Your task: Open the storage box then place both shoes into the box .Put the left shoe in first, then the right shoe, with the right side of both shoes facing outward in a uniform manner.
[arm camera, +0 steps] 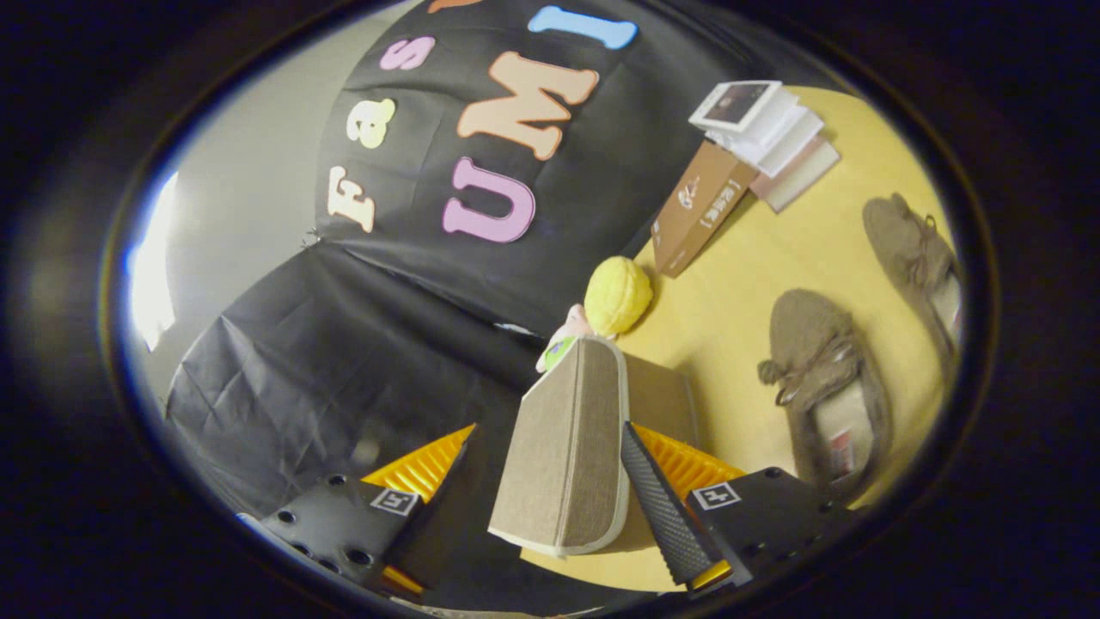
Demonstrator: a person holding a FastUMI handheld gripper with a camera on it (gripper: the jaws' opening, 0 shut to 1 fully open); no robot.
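The gripper (pixel 550 507) has its two ribbed, wedge-shaped fingers spread wide, with the raised lid (pixel 567 447) of the storage box (pixel 662 400) standing in the gap between them. The right finger lies against the lid's white-piped edge, while the left finger stands apart from it, so nothing is clamped. The lid is a flat, stiff panel of woven beige fabric with rounded corners, and the box's brown wall shows just behind it. The box sits on a smooth yellow tabletop (pixel 756 284). To the right of the box lie two soft brown suede moccasins with laces: the nearer shoe (pixel 825 387) close beside the fingers and the farther shoe (pixel 915 249) apart from it toward the table's edge, with bare table between them. Beyond the box, touching the crumpled black cloth wall, sits a plush toy with a knobbly yellow head (pixel 614 297). Farther right, a brown cardboard carton (pixel 700 211) leans under a stack of books (pixel 773 133).
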